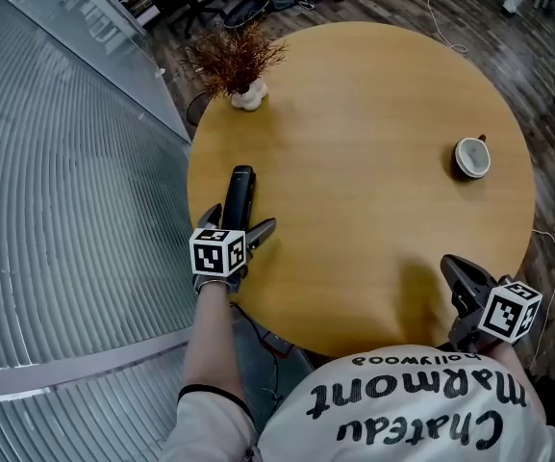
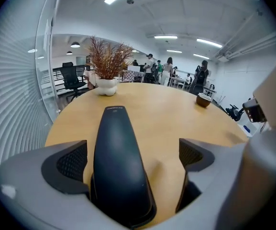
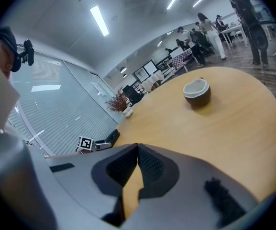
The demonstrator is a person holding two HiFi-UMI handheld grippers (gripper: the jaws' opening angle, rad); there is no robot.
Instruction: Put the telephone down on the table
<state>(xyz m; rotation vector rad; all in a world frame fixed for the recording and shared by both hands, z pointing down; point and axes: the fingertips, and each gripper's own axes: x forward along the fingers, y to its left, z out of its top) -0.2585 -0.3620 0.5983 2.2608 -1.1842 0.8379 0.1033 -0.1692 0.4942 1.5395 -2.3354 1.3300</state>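
Both left gripper (image 2: 133, 153) jaws wide, straddling telephone (image 2: 119, 157).

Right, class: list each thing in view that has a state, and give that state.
telephone: lying on the table, not gripped.
left gripper: open, jaws either side of the telephone.
right gripper: shut, empty.
cup: upright.
vase of dried twigs: upright.

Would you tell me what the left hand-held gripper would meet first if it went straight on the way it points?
Most likely the telephone: it lies on the table between the open jaws of the left hand-held gripper, so its near end comes first.
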